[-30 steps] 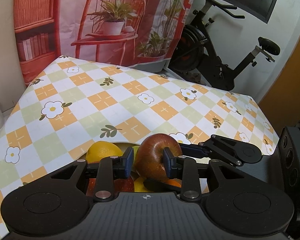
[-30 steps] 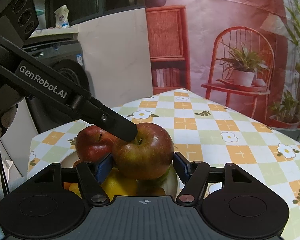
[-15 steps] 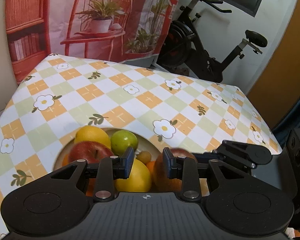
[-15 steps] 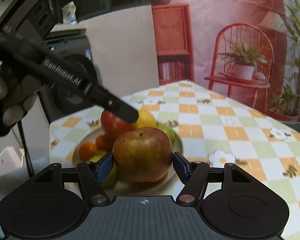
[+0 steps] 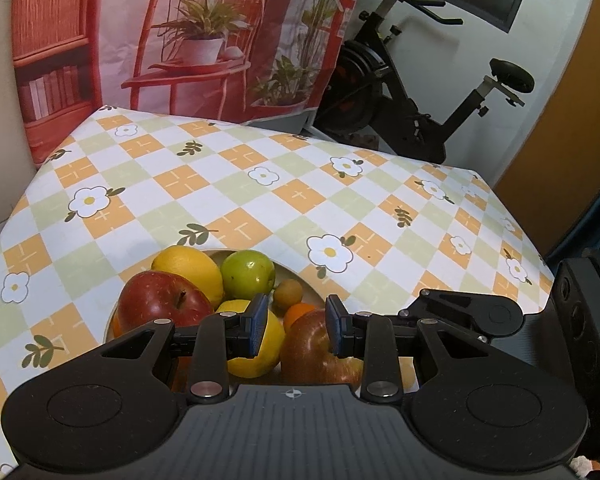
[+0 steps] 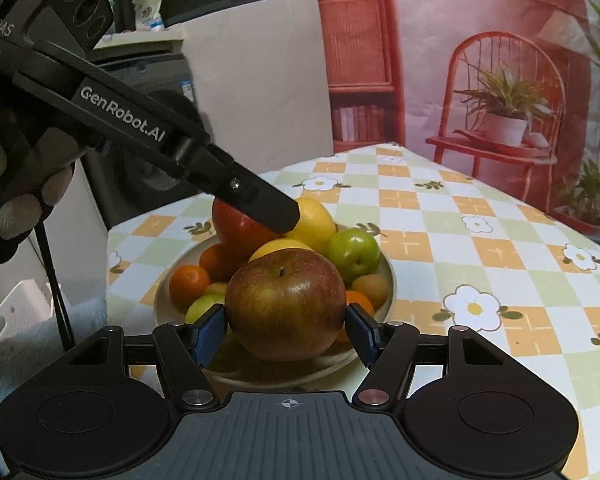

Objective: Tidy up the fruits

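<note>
Your round beige bowl (image 6: 388, 280) sits near the corner of the desk (image 5: 260, 208), heaped with smooth fruit: a red apple (image 5: 160, 300), lemons (image 5: 188, 268), a green apple (image 6: 354, 254) and small oranges (image 6: 190, 282). Your right claw (image 6: 286, 330) clamps a big russet apple (image 6: 286, 304) just above the bowl's near rim. Your left claw (image 5: 296, 324) hangs narrowly parted and empty over the pile, in front of the red apple in the right view.

We note a glossy, smooth red-brown apple (image 6: 286, 306); matt black plastic gripper (image 6: 286, 334) with ribbed blue pads (image 6: 208, 334); smooth beige plate (image 6: 388, 280); checked floral tablecloth (image 6: 480, 264), faint sheen.
</note>
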Tool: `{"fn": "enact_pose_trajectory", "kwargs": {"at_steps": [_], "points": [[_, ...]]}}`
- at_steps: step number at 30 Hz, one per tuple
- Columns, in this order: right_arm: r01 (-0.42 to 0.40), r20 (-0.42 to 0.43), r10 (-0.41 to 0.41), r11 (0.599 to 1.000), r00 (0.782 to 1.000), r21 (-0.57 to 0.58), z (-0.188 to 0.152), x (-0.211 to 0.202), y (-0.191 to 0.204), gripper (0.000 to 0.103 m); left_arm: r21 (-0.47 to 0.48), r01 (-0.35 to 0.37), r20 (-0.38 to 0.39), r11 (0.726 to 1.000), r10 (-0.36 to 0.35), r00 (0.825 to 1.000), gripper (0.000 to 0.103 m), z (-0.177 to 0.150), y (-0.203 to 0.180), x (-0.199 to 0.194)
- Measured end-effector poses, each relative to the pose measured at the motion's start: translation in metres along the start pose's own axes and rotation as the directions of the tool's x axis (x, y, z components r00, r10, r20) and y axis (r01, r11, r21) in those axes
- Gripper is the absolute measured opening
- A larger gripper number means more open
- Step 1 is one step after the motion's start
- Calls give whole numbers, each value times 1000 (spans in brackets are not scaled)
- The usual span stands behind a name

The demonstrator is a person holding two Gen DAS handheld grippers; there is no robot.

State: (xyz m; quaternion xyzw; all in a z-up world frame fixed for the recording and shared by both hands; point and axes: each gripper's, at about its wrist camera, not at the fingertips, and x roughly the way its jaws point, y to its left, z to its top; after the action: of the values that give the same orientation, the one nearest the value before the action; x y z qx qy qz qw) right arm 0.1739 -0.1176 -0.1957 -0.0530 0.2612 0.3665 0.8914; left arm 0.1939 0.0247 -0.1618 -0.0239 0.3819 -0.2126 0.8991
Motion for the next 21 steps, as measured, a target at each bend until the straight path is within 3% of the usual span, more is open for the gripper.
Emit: {"fn": "enact_pose_trajectory", "kwargs": {"at_steps": [6,16,21], "points": [[-6,-12,6,1000,1000,10,-13,4,0,61,1,-19,3,1000,19,1000,34,-1,1,-1],[25,-18,-26,1000,1000,-19,-8,2,5,65,23,-63,-1,998,63,998,34,-6,-2,-4],[51,11,-51,999,999,-5,-1,-10,6,70,16,-98,20,995,97,995,40,-10,-4,-14]]}}
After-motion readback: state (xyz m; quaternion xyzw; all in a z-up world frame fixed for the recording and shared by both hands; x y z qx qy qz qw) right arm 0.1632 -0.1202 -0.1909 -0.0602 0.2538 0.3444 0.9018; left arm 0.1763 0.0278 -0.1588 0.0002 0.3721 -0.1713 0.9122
